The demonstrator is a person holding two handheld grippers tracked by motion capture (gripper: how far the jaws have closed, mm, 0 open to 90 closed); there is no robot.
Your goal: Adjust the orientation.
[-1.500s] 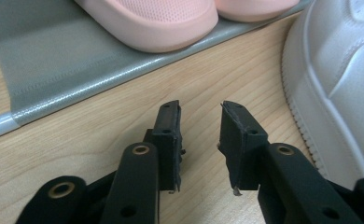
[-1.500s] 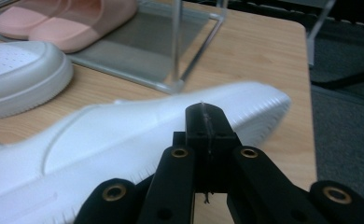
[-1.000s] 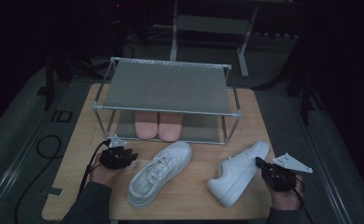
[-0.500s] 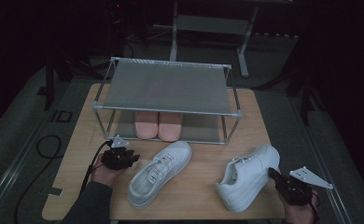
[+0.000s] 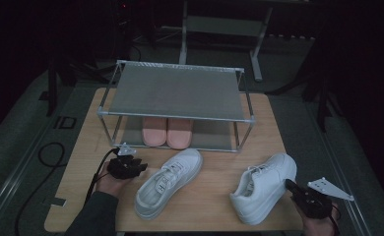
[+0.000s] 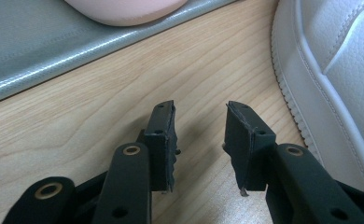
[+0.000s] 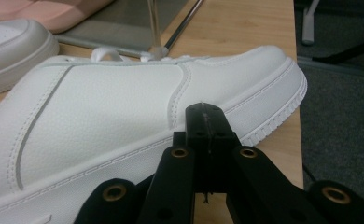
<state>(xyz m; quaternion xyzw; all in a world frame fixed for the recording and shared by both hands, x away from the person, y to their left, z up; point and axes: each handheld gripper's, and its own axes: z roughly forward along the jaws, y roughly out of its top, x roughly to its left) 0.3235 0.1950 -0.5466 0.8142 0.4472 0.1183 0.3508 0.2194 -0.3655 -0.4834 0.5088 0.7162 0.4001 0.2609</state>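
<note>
Dim room, dark floor all round, and a pale wooden table (image 5: 219, 196) under the high camera with a grey metal shoe rack (image 5: 177, 93) standing at its far half and a pair of pink slippers (image 5: 168, 132) tucked on the lower shelf. Two white sneakers lie in front of the rack. One, the right sneaker (image 5: 264, 187), sits near the table's right front corner, toe towards the person, heel towards the rack; it is smooth white leather with a stitched side panel and a ribbed white sole, laces just visible on top. The left sneaker (image 5: 168, 182) lies at an angle in the middle, well apart from it. Now the right gripper (image 5: 291, 186): held low at the table's right front edge, jaws pressed together with nothing between them, the tip right up against the right sneaker's side by the sole. Over to the left gripper (image 5: 140, 166): it rests low on the wood just beside the left sneaker, pointing towards it, jaws apart and gripping nothing, bare table between them.
</note>
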